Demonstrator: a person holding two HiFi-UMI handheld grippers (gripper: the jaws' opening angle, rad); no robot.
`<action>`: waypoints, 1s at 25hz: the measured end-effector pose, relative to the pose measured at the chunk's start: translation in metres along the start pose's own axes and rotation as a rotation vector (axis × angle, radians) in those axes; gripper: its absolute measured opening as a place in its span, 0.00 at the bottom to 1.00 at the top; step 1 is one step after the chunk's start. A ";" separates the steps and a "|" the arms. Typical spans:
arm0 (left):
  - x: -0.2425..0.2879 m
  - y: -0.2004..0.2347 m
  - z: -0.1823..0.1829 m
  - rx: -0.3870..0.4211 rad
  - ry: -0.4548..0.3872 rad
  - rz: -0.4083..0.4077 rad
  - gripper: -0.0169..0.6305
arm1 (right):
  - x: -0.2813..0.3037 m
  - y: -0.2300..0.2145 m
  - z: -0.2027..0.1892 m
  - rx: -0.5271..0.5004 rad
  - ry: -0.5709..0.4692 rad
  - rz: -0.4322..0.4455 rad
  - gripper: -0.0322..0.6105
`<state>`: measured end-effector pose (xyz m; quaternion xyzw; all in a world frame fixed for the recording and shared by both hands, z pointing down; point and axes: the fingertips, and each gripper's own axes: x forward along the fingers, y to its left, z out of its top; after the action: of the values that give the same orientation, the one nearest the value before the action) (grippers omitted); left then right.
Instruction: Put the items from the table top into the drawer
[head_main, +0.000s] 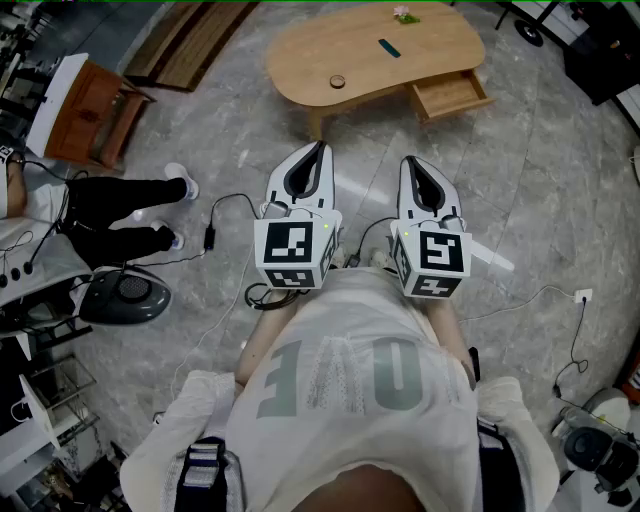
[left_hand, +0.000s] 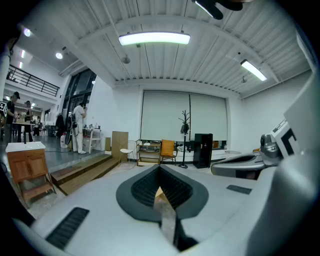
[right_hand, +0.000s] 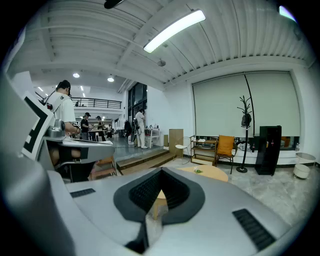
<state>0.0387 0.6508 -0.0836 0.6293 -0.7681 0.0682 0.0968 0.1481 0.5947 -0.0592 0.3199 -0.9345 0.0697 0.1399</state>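
A light wooden kidney-shaped table (head_main: 350, 60) stands some way ahead of me, its drawer (head_main: 450, 93) pulled open at the right end. On the top lie a small round ring-like item (head_main: 337, 81), a dark green oblong item (head_main: 389, 47) and a small pink and green piece (head_main: 404, 14). My left gripper (head_main: 320, 148) and right gripper (head_main: 410, 160) are held side by side at chest height, well short of the table. Both point forward and slightly down. The left gripper (left_hand: 160, 170) is shut and holds nothing, and the right gripper (right_hand: 161, 174) is also shut and holds nothing.
A person in black trousers (head_main: 120, 215) sits at the left beside a wooden cabinet (head_main: 90, 110). A grey device (head_main: 125, 295) and cables (head_main: 225, 215) lie on the marble floor near my feet. Wooden steps (head_main: 190, 40) are at the back left. A plug (head_main: 583, 295) lies at the right.
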 end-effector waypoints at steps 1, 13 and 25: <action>0.001 -0.003 0.000 -0.001 0.000 -0.001 0.04 | -0.002 -0.003 -0.001 -0.002 0.000 -0.003 0.06; 0.031 -0.054 -0.001 0.000 0.005 0.007 0.04 | -0.016 -0.065 -0.009 -0.006 -0.002 0.001 0.06; 0.065 -0.062 0.003 -0.010 -0.009 0.078 0.04 | -0.004 -0.097 -0.011 0.017 -0.026 0.089 0.06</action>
<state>0.0869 0.5754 -0.0725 0.5987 -0.7928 0.0651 0.0940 0.2130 0.5232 -0.0457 0.2799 -0.9489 0.0797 0.1219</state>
